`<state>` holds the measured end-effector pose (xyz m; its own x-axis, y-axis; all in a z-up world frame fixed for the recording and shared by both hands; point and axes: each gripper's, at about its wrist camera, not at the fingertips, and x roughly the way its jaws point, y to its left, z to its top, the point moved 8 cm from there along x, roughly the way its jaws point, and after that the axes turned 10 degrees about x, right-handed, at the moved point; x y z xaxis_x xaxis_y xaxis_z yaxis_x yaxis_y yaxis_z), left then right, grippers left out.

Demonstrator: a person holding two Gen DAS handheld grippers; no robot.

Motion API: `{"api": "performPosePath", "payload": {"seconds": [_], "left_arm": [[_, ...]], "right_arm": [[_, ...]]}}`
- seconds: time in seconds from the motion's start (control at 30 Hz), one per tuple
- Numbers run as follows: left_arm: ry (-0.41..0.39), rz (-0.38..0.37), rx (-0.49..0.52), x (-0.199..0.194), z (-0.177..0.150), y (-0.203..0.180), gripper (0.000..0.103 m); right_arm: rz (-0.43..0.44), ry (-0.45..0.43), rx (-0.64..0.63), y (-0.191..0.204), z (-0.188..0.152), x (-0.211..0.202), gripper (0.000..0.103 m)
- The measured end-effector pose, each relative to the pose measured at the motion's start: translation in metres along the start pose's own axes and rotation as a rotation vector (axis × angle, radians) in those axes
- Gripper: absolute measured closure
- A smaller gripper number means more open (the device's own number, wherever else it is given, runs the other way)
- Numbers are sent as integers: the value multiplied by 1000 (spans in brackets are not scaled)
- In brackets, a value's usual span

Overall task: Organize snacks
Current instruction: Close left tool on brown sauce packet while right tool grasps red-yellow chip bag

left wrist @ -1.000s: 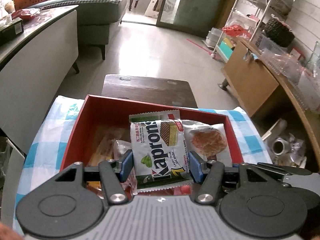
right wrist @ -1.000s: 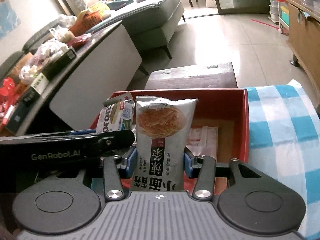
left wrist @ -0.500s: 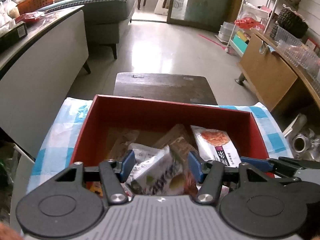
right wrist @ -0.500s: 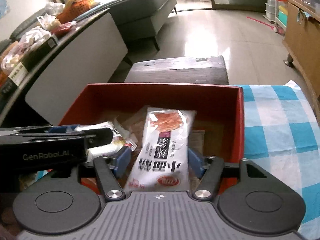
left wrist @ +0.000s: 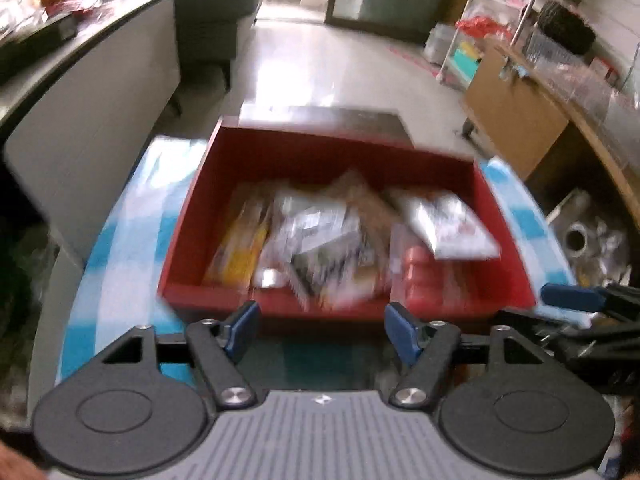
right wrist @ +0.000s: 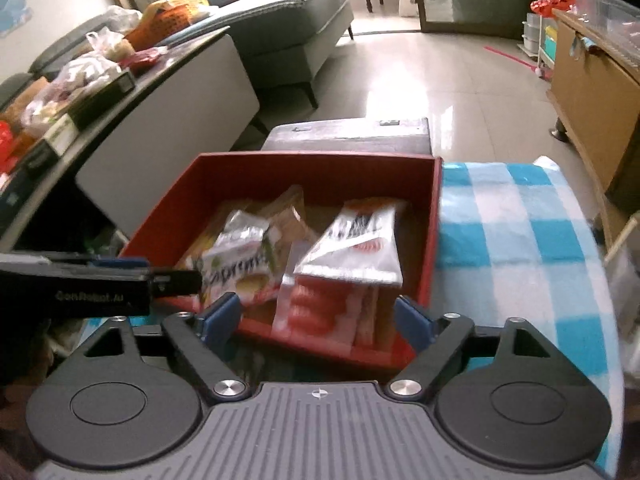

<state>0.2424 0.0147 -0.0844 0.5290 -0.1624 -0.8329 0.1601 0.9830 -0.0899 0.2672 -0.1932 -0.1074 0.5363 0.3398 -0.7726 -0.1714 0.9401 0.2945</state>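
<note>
Glossy pale floor tiles and a grey sofa fill the background of the left wrist view, blurred by motion. On the tabletop, spread with a blue-and-white checked cloth [left wrist: 120, 248], sits an open red cardboard box [left wrist: 316, 160] holding a loose heap of snack packets. The left tongs [left wrist: 320, 326] hover short of the box's near wall, jaws opening, nothing between them. A silver-white foil packet [left wrist: 452, 228] lies tilted on the right of the heap; the print is too smeared to read.

From the right wrist, sharper, the right tongs [right wrist: 320, 316] likewise stand before the near wall, jaws opening and empty. This view shows what the other cannot: a white wafer packet with green-and-red print [right wrist: 244, 264] at the left of the heap, a long white noodle-snack packet with a red picture [right wrist: 360, 244] leaning over a clear sachet of red pieces [right wrist: 316, 304], and the left gripper's black body reaching in from the left.

Such packets are likely light, soft and slick, their contents crushable; a crimped end seam or a narrow edge would give the safest hold.
</note>
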Motion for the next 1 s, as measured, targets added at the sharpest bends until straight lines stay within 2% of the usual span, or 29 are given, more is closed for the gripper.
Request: {"api": "performPosePath", "payload": {"seconds": [0.13,0.2,0.33,0.37,0.47,0.53,0.6,0.63,0.73,0.83,0.9,0.97,1.0], "left_arm": [[68,-100,-92,-1,-32,-16,39],[105,-110,-141,8,-43,-26,39],[180,-88,-328,40,-58,-41,39],[184,-78,-379,47,-59,-44,35],[137,39,-438,50,-51,-53,35],[142,110,-395,56,-49,-61,38],[137,155,-295,56,-50,-70,43],[127,156,-229,55,-51,-73,43],[131,129,-147,43,-62,-69,42],[183,113,-58,30,-81,-54,42],[201,134,6,19,-92,-45,41],[222,141,53,12,-100,-37,43],[218,131,47,8,-104,-33,43]], "right_arm": [[-26,34,18,-19,-22,-12,14],[-43,52,21,-29,-27,-8,14],[-97,110,53,-48,-36,15,14],[-109,117,68,-52,-36,21,14],[-95,110,116,-61,-34,29,14],[-124,97,104,-71,-30,35,11],[-106,159,139,-81,-40,45,10],[-104,149,95,-79,-41,44,10],[-126,195,-2,-71,-60,39,8],[-121,280,-167,-46,-103,30,5],[-115,317,-301,-26,-136,22,3],[-55,377,-346,-10,-162,11,5],[-17,403,-351,-4,-170,5,5]]}}
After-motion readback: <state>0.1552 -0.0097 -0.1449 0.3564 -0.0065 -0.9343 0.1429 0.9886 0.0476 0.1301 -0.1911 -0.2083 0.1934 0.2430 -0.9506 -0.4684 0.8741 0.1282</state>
